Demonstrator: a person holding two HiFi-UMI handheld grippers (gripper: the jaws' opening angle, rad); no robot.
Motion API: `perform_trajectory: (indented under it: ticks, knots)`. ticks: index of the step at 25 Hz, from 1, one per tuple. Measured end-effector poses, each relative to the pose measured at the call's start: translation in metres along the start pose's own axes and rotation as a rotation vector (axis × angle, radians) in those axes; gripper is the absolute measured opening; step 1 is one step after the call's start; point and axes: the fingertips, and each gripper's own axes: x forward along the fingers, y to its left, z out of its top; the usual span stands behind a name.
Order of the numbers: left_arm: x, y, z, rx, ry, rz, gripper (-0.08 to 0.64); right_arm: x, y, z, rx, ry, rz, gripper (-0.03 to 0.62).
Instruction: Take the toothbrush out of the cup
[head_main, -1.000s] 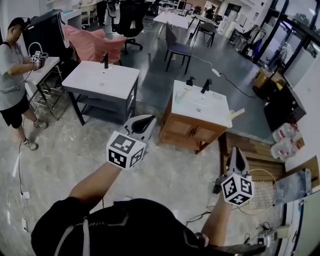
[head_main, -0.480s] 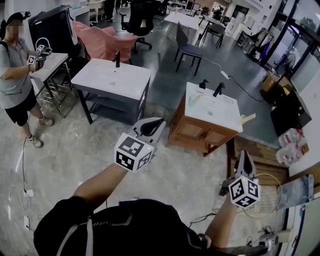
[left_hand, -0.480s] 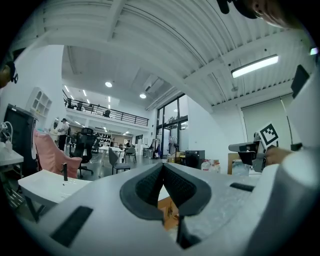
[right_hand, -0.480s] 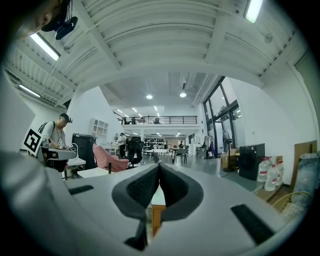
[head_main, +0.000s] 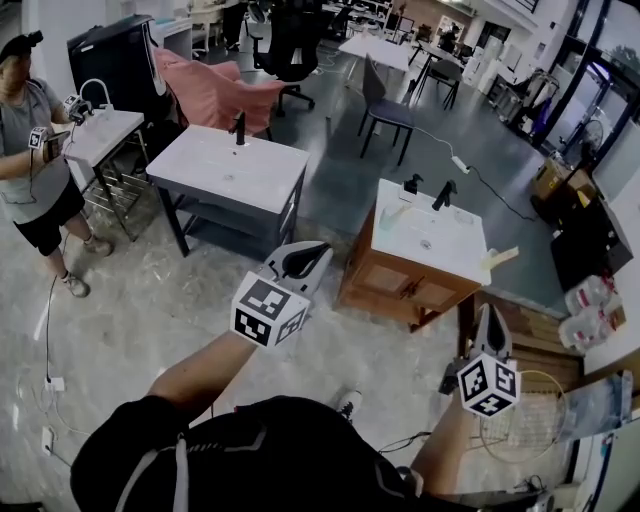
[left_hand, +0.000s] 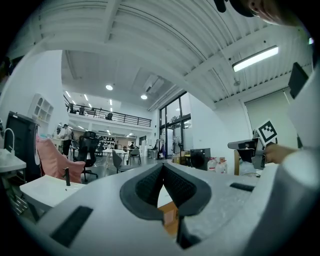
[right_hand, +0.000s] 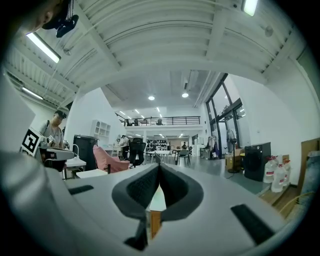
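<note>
My left gripper (head_main: 316, 248) is held out level over the floor, its jaws shut with nothing between them; the left gripper view shows its pads (left_hand: 150, 187) meeting at the tip. My right gripper (head_main: 489, 311) hangs lower right, also shut and empty. Ahead of both stands a wooden vanity with a white sink top (head_main: 432, 240) and a black tap (head_main: 441, 193). A small pale item (head_main: 389, 214) rests near that top's left edge; it is too small to tell whether it is the cup with the toothbrush. Both grippers are well short of the vanity.
A grey vanity (head_main: 232, 170) with a white top stands to the left. A person (head_main: 28, 165) holding grippers stands at far left by a small table. A pink chair (head_main: 215, 90), office chairs and tables fill the back. Water bottles (head_main: 590, 312) and a wire basket (head_main: 520, 420) lie right.
The view has advanced: both vanities have drifted down and nearer in the head view. Both grippers stay shut and have moved forward with me toward the wooden vanity.
</note>
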Motion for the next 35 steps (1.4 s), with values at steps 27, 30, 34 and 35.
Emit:
perform_trajectory:
  ticks: [27, 30, 34, 35]
  knots:
    - [0.273, -0.076, -0.006, 0.043, 0.062, 0.105, 0.003, 0.163, -0.232, -0.016, 0.015, -0.001, 0.143, 0.006]
    - [0.293, -0.089, -0.008, 0.054, 0.069, 0.107, 0.003, 0.166, -0.250, -0.021, 0.017, 0.002, 0.154, 0.005]
    - [0.313, -0.105, -0.010, 0.059, 0.073, 0.115, 0.003, 0.167, -0.279, -0.025, 0.021, -0.003, 0.141, 0.005]
    - [0.317, -0.109, -0.010, 0.063, 0.073, 0.113, 0.004, 0.169, -0.286, -0.025, 0.026, -0.006, 0.134, 0.006]
